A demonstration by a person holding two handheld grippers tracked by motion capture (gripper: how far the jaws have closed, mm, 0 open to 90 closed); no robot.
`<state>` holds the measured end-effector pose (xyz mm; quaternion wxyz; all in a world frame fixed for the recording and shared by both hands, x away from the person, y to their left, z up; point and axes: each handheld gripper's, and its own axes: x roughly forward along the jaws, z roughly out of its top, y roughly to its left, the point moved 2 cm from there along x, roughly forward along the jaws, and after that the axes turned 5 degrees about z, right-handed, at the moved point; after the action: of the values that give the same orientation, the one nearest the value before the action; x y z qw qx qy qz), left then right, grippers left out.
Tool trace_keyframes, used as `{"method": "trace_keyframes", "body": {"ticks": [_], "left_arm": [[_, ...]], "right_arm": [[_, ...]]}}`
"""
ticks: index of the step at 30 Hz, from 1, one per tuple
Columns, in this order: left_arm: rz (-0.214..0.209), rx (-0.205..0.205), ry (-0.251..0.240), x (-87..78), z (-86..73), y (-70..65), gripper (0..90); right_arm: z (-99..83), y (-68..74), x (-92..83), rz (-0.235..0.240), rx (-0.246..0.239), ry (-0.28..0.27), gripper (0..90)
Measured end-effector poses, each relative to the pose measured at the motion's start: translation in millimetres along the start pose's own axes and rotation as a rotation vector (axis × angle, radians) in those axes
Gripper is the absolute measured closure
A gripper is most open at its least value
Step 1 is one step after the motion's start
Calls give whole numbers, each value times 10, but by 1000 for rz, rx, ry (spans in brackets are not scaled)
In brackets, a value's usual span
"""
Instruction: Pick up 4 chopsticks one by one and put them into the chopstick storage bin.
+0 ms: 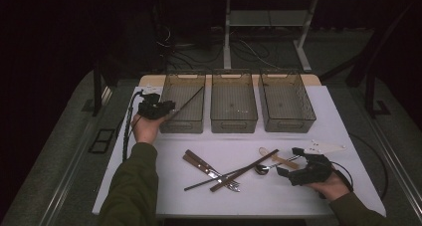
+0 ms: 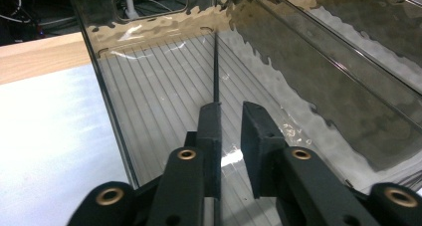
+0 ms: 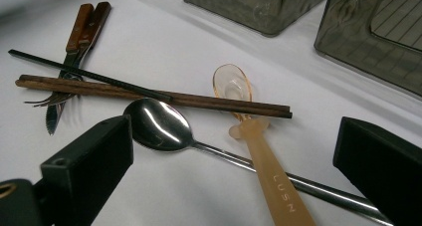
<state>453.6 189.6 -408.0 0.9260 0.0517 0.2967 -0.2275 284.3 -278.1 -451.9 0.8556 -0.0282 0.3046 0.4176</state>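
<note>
Where the black chopstick (image 2: 216,71) passes the left tool (image 2: 233,131), contact stays unclear.

Left gripper (image 1: 169,108) raised, fingers (image 2: 209,136) narrowly parted; right gripper (image 1: 289,162) low, fingers (image 3: 94,156) spread wide

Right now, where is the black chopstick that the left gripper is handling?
In the high view, the black chopstick lies slanted in the leftmost bin, beside the left gripper.

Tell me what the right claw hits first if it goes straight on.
Likely the metal spoon: its bowl lies just ahead between the open jaws of the right claw, with the pink spoon crossing its handle. Depth is hard to judge.
</note>
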Motion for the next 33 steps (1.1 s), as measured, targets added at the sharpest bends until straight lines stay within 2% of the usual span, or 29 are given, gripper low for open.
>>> {"method": "trace_keyframes", "body": {"ticks": [5, 12, 16, 21, 24, 33], "left_arm": [[-1, -2, -2, 1, 2, -14, 738], [-15, 5, -11, -41, 4, -9, 613], [-51, 10, -21, -100, 7, -38, 526], [-96, 27, -32, -205, 7, -101, 465], [-111, 48, -40, -275, -12, -150, 453], [-198, 75, -68, -445, -118, -358, 414]], "right_arm": [[0, 0, -1, 0, 0, 0, 24], [0, -1, -2, 0, 1, 0, 24], [0, 0, -2, 0, 0, -1, 24], [0, 0, 0, -2, 1, 0, 24], [-1, -1, 0, -4, 1, 1, 24], [-4, -4, 7, -5, 11, 3, 24]]}}
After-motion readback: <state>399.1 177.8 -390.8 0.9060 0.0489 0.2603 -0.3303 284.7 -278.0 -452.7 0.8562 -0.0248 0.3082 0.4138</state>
